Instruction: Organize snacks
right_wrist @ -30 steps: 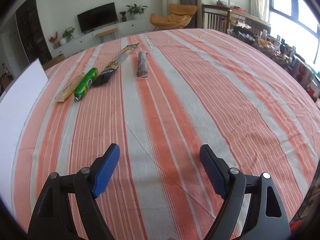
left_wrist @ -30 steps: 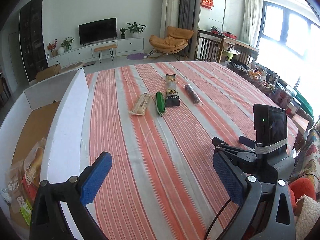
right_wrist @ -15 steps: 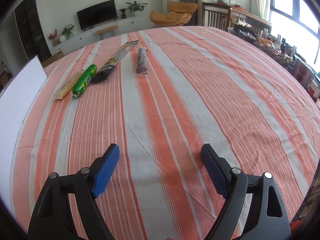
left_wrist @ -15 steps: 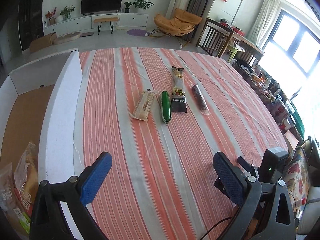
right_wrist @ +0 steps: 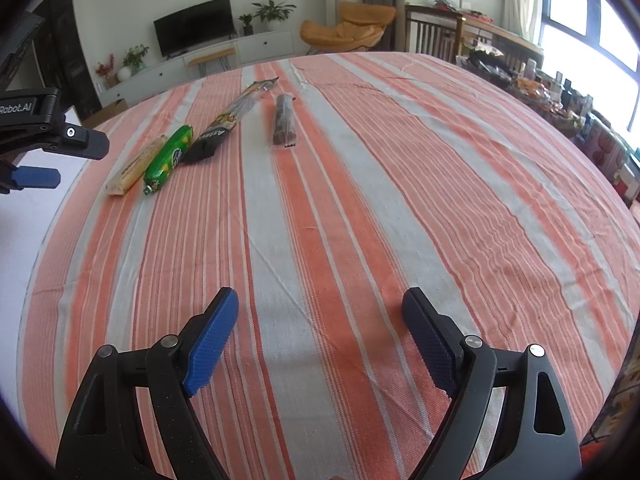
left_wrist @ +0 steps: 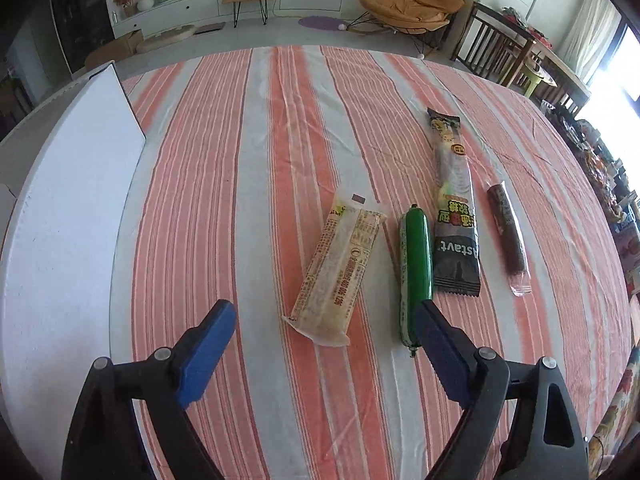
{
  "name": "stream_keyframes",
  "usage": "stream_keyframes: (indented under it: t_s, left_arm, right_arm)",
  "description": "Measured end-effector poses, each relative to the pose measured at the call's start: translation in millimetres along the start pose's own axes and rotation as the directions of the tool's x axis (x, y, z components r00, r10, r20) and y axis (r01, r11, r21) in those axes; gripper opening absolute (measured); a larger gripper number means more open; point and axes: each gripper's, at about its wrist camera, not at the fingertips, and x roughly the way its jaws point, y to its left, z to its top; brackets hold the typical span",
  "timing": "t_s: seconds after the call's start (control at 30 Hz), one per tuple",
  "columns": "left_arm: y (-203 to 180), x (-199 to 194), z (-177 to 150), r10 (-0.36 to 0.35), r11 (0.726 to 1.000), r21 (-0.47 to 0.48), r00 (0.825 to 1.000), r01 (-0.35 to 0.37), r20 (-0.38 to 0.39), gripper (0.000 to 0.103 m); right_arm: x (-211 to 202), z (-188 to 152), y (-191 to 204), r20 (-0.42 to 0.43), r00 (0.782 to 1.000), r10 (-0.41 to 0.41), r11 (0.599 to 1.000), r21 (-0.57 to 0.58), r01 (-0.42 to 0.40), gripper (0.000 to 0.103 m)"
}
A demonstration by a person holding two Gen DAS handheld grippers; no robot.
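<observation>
Spotting "Robot.AI" on the left gripper (right_wrist: 36,160) only from the right wrist, "Astavt" on the black wrapper (left_wrist: 456,216) at 1 o'clock, left jaws closing empty, right gripper (right_wrist: 320,336) wide.

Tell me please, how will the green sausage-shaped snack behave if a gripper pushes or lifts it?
The green snack looks round and smooth, so a sideways push would probably roll it. Its glossy casing may slip between pads. It appears firmly filled, so it should stay fairly straight when lifted.

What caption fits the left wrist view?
Left claw, closing, nothing gripped, above beige snack packet on striped tablecloth.
</observation>
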Motion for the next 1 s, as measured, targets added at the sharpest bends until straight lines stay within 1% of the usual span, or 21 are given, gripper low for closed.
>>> stream_keyframes:
  t_s: [0.07,0.2,0.23,0.27,0.3,0.33,0.37,0.43,0.53,0.6,0.7,0.77,0.9,0.93,0.97,1.0]
  left_arm:
    - [-1,11,6,0.003,1.0,0.012,1.0,-0.003,-0.008,0.086]
    - [-11,25,9,0.035,0.996,0.08,0.999,-0.035,0.008,0.085]
    - [-13,28,10,0.039,0.995,0.089,0.999,-0.04,0.01,0.084]
    - [-13,30,8,0.04,0.995,0.093,0.999,-0.041,0.014,0.067]
    - [-15,28,8,0.072,0.992,0.1,0.997,-0.076,0.038,0.055]
    - [-16,26,5,0.09,0.99,0.108,0.994,-0.096,0.061,0.046]
    - [-15,24,2,0.079,0.99,0.111,0.994,-0.087,0.069,0.029]
    - [-11,19,-4,0.066,0.993,0.096,0.995,-0.073,0.077,0.029]
    - [-5,8,-23,0.063,0.996,0.061,0.994,-0.069,0.087,0.029]
    - [-6,-2,-43,0.067,0.996,0.047,0.993,-0.072,0.097,0.029]
    - [-4,-18,-81,0.052,0.998,0.021,0.993,-0.054,0.111,0.029]
    - [-2,-31,-107,0.042,0.999,0.027,0.99,-0.046,0.134,0.029]
    - [0,-47,-142,0.025,0.998,0.048,0.991,-0.031,0.128,0.03]
    - [-1,-49,-147,0.028,0.998,0.059,0.991,-0.037,0.132,0.032]
    - [0,-49,-149,0.03,0.997,0.07,0.991,-0.039,0.133,0.038]
    - [1,-49,-150,0.023,0.996,0.084,0.99,-0.035,0.138,0.05]
  right_arm:
    - [0,0,0,0.0,1.0,0.0,1.0,0.0,0.0,0.087]
    - [0,0,0,0.0,1.0,0.0,1.0,0.0,0.0,0.087]
    - [0,0,0,0.0,1.0,0.0,1.0,0.0,0.0,0.087]
    - [0,0,0,0.0,1.0,0.0,1.0,0.0,0.0,0.087]
    - [0,0,0,0.0,1.0,0.001,1.0,0.001,-0.001,0.087]
    - [0,0,0,0.0,1.0,0.002,1.0,0.001,-0.002,0.087]
    - [0,1,0,0.001,1.0,0.003,1.0,0.002,-0.003,0.087]
    - [0,1,0,0.001,1.0,0.003,1.0,0.002,-0.003,0.087]
    - [1,1,-1,0.0,1.0,0.001,1.0,0.001,-0.001,0.087]
    - [0,1,-1,0.0,1.0,0.002,1.0,0.002,-0.002,0.087]
    - [0,1,0,0.0,1.0,0.003,1.0,0.002,-0.003,0.087]
    - [1,1,-1,0.001,1.0,0.006,1.0,0.003,-0.006,0.087]
    - [1,1,-2,0.001,1.0,0.006,1.0,0.003,-0.006,0.087]
    - [1,1,-1,0.0,1.0,0.003,1.0,0.001,-0.003,0.087]
    - [2,1,-1,-0.002,1.0,0.0,1.0,-0.002,0.0,0.087]
    - [2,1,-1,-0.003,1.0,-0.003,1.0,-0.004,0.003,0.087]
